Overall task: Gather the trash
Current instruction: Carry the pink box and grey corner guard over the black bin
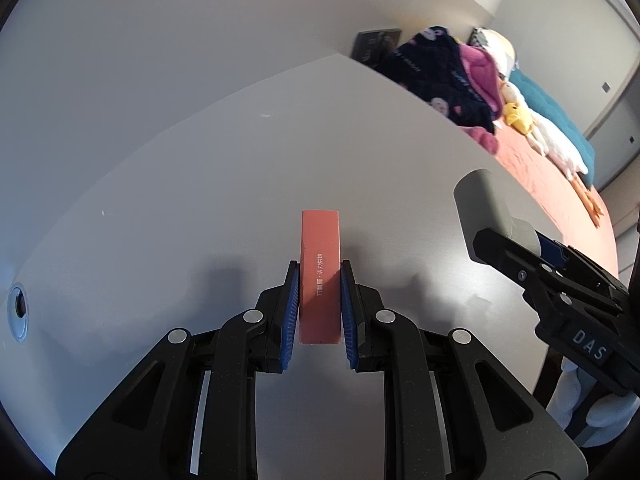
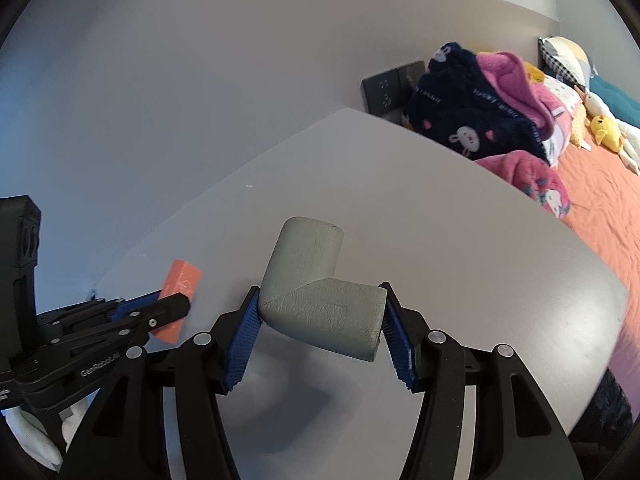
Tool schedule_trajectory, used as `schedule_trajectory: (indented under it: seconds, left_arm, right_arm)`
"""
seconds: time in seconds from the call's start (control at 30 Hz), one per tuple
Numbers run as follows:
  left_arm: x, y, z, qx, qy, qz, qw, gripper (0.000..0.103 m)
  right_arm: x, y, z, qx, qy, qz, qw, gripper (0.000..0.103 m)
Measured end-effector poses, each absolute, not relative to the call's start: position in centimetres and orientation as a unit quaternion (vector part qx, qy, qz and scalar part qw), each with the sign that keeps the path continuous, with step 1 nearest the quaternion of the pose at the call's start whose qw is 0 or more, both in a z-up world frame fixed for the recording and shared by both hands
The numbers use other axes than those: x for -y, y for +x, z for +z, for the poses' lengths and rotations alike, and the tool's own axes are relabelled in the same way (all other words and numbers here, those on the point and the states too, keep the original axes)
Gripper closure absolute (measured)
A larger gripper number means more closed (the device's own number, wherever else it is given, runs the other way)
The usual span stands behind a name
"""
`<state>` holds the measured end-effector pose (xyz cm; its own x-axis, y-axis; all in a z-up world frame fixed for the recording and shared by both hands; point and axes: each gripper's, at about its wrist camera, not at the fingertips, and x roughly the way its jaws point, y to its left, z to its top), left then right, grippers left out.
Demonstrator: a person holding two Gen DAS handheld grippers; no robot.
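Left gripper (image 1: 320, 280) clamped on the orange box (image 1: 320, 276), held above the grey table (image 1: 180, 220). Right gripper (image 2: 320, 316) clamped on the grey foam corner piece (image 2: 316, 296), also off the table.

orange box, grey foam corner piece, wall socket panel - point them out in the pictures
orange box (image 1: 320, 280): left wrist view, on its long printed face.
grey foam corner piece (image 2: 320, 312): right wrist view, on the front of its bend.
wall socket panel (image 2: 384, 90): right wrist view, on its dark front plate.
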<state>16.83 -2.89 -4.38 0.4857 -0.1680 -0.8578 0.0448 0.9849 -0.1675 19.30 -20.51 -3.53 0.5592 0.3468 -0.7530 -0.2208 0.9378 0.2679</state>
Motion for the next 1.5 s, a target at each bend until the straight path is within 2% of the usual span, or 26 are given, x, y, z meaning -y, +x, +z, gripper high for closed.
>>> schedule_trajectory:
  seconds: [0.57,1.5]
  left_arm:
    - [9.5,13.8,-1.1,-0.479,-0.017,-0.118,0.870,0.084]
    - [22.7,9.3,0.5,-0.463,0.046,-0.242,0.852,0.084]
  right_arm:
    - [26.2,12.4,-0.1,-0.405,0.109,0.135,0.898,0.044]
    - [38.3,2.8,2.2,-0.365,0.151,0.030,0.918,0.044]
